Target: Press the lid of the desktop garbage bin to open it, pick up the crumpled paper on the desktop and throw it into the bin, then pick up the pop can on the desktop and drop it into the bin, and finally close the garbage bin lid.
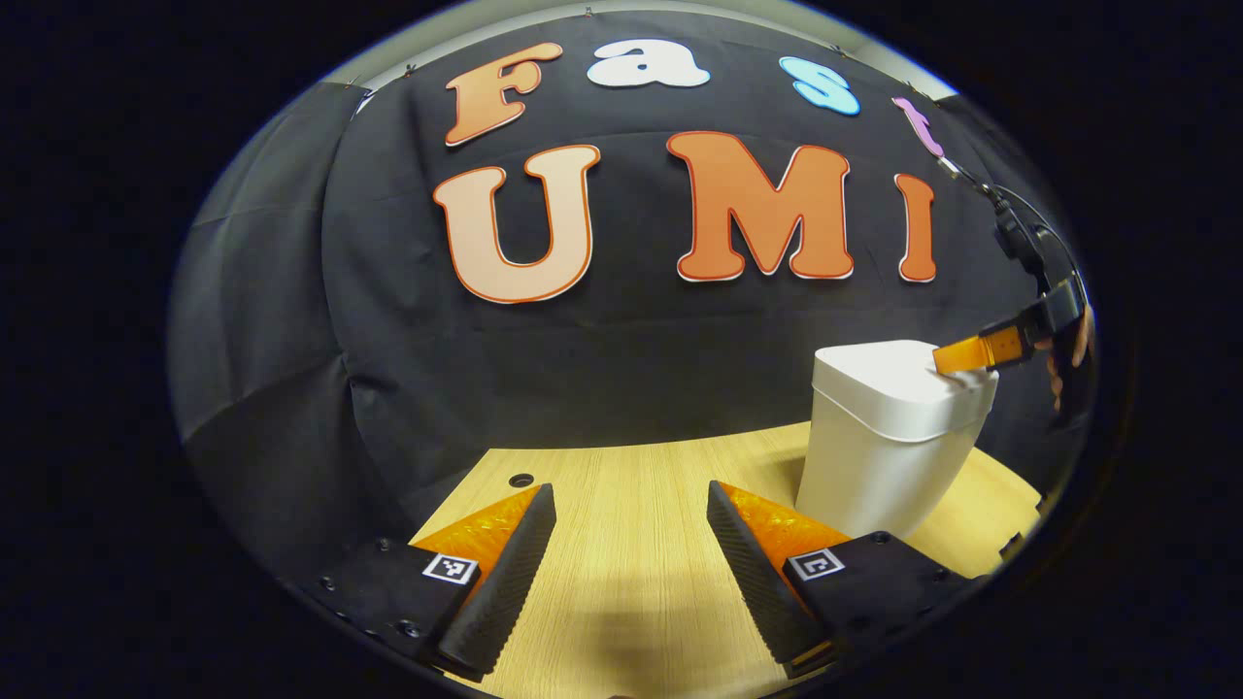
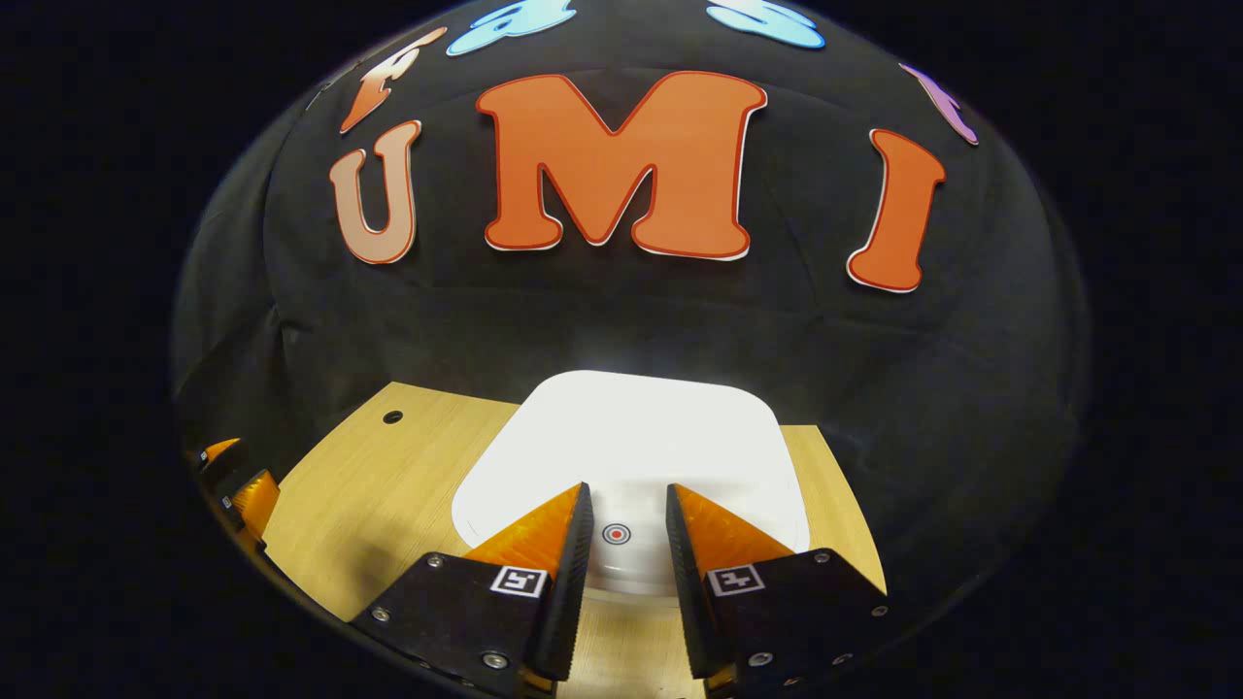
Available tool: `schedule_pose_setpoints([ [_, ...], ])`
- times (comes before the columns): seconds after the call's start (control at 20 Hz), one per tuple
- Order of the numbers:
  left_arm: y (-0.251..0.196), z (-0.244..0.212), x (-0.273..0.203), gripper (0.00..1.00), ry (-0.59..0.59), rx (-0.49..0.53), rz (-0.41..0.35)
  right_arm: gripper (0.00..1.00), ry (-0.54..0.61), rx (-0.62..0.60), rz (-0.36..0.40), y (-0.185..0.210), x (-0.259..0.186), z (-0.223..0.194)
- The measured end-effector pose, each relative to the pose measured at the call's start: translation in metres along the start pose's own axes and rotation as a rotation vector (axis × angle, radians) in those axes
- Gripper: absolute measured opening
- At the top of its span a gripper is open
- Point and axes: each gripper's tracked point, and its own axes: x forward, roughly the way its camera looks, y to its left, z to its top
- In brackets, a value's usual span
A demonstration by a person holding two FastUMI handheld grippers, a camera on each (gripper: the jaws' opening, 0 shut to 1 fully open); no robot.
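A white desktop bin (image 1: 889,437) stands on the wooden table at the right of the left gripper view, its lid down. My right gripper (image 1: 957,357) reaches in from the right, held by a hand (image 1: 1068,349), with its tips at the lid's near right edge. In the right gripper view the flat white lid (image 2: 631,437) lies just under my right gripper (image 2: 628,490). Its fingers stand a narrow gap apart, nothing between them, over a small red ring mark (image 2: 617,533) on the lid. My left gripper (image 1: 631,495) hovers low over the table, wide open and holding nothing, left of the bin.
The light wooden table (image 1: 621,582) has a small round hole (image 1: 520,480) near its back left. Black cloth walls close in behind and on both sides. My left gripper (image 2: 233,481) sits at the table's far left edge in the right gripper view.
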Motion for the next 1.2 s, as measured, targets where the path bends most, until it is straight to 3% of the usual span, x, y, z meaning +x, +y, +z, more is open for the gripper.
schedule_pose_setpoints([
  [0.25,0.01,0.031,-0.002,1.0,-0.063,-0.036,0.011,0.68,-0.12,0.017,0.036,0.019,-0.025,0.005],
  [0.5,0.014,0.053,-0.004,1.0,-0.101,-0.064,0.014,0.74,-0.243,-0.005,0.049,0.044,-0.045,0.009],
  [0.6,0.012,0.062,-0.005,1.0,-0.126,-0.049,0.009,0.74,-0.268,-0.011,0.053,0.049,-0.054,0.017],
  [0.65,0.012,0.066,-0.007,1.0,-0.139,-0.04,0.009,0.69,-0.276,-0.015,0.053,0.052,-0.057,0.016],
  [0.7,0.012,0.07,-0.008,1.0,-0.152,-0.033,0.009,0.75,-0.28,-0.016,0.053,0.056,-0.058,0.015],
  [0.75,0.011,0.074,-0.01,0.92,-0.166,-0.026,0.008,0.77,-0.284,-0.015,0.058,0.059,-0.059,0.013],
  [0.8,0.01,0.077,-0.01,1.0,-0.178,-0.021,0.008,0.78,-0.286,-0.014,0.059,0.061,-0.06,0.011],
  [1.2,0.001,0.084,-0.018,1.0,-0.218,0.011,-0.002,0.82,-0.301,-0.007,0.082,0.075,-0.064,0.004],
])
